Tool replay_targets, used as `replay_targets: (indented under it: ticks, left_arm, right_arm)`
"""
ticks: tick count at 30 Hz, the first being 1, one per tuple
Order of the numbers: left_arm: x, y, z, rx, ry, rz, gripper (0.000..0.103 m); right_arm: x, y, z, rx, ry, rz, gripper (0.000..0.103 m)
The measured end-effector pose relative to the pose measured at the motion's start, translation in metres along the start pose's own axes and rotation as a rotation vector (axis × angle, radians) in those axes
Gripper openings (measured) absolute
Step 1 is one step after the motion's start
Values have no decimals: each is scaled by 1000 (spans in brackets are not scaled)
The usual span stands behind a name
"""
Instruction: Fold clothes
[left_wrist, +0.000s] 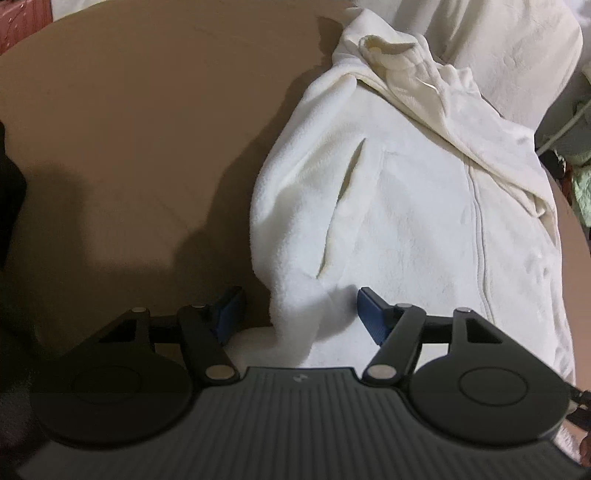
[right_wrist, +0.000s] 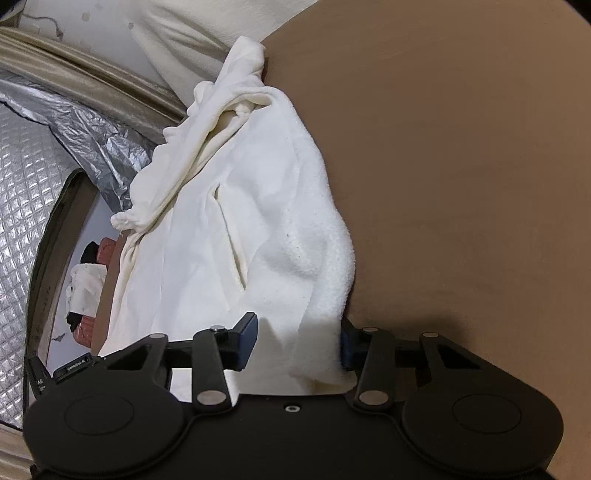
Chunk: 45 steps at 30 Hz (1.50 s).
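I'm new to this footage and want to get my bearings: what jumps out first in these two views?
A cream fleece jacket with a front zip and a slit pocket lies on a brown table, filling the middle of both views. At the near hem, the left tongs and right tongs each straddle a raised fold of fleece, blue pads either side. Crinkled silver foil sheeting shows beyond the table's edge.

The fleece jacket (left_wrist: 406, 221) hem is hidden behind both gripper bodies.
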<state>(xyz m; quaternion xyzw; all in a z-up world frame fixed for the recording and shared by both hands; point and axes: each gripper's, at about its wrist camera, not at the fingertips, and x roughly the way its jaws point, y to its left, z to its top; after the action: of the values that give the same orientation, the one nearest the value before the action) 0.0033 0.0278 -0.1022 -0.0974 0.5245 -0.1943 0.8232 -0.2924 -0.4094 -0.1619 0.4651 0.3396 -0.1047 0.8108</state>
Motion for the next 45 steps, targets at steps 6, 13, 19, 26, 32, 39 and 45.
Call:
replay_targets:
  ticks: [6, 13, 19, 26, 32, 39, 45]
  left_arm:
    - [-4, -4, -5, 51, -14, 62, 69]
    - [-5, -1, -4, 50, -11, 66, 71]
    - [4, -1, 0, 33, 8, 81, 87]
    - [20, -19, -4, 138, 44, 150, 103]
    - [-7, -27, -7, 178, -70, -4, 13]
    - [-65, -71, -29, 395, -291, 81, 12]
    - [-100, -80, -36, 425, -279, 37, 12]
  right_arm:
    - [-1, -1, 0, 11, 0, -12, 50]
    - [-3, 2, 0, -1, -5, -41, 51]
    - [-3, 0, 0, -1, -4, -28, 51]
    - [2, 10, 0, -65, 10, 14, 21]
    - [10, 9, 13, -50, -11, -9, 43]
    - [-32, 40, 13, -156, -146, 91, 9]
    - [-68, 78, 13, -261, -213, 114, 9]
